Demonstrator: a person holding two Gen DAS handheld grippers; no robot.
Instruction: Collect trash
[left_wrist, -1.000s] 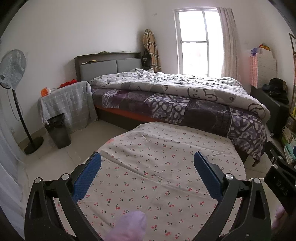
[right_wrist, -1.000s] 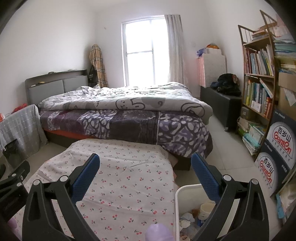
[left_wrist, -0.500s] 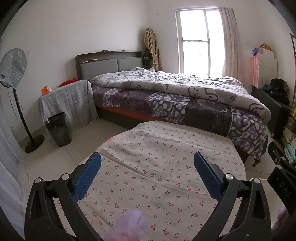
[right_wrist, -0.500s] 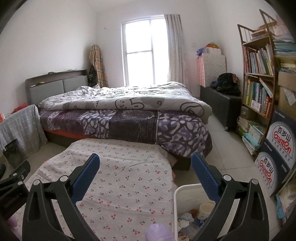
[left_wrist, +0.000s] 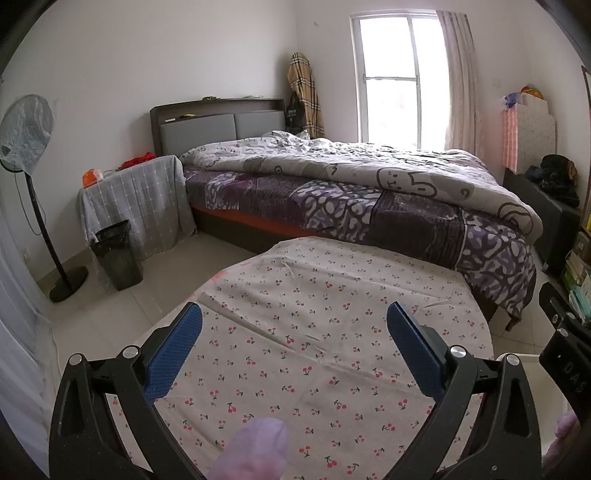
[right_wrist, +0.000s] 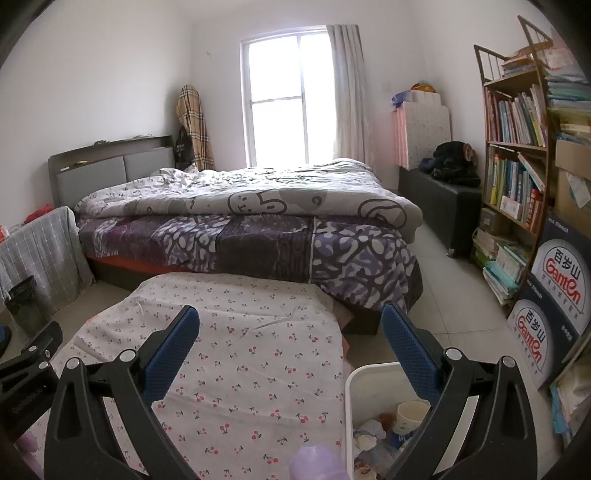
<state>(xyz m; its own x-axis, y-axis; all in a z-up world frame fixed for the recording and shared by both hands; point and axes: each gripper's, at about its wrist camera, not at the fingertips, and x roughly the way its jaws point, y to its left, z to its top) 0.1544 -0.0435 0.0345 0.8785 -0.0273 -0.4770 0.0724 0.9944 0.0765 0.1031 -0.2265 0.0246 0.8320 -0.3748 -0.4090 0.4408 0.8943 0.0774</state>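
both tongs wide apart, holding nothing: left gripper (left_wrist: 294, 334) and right gripper (right_wrist: 290, 338) hover over the cherry-print cloth (right_wrist: 240, 354), which looks bare. trash already sits in the white bin (right_wrist: 354, 376) near right, beside the table edge — prob. kept there for short drops. job looks nearly done.

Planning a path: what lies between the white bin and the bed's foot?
Bare floor tiles only, between white bin and bed, in the right wrist view.

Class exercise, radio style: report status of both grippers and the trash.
Left gripper open, empty. Right gripper open, empty. Trash sits in white bin beside cherry-print table. Nothing blocking.
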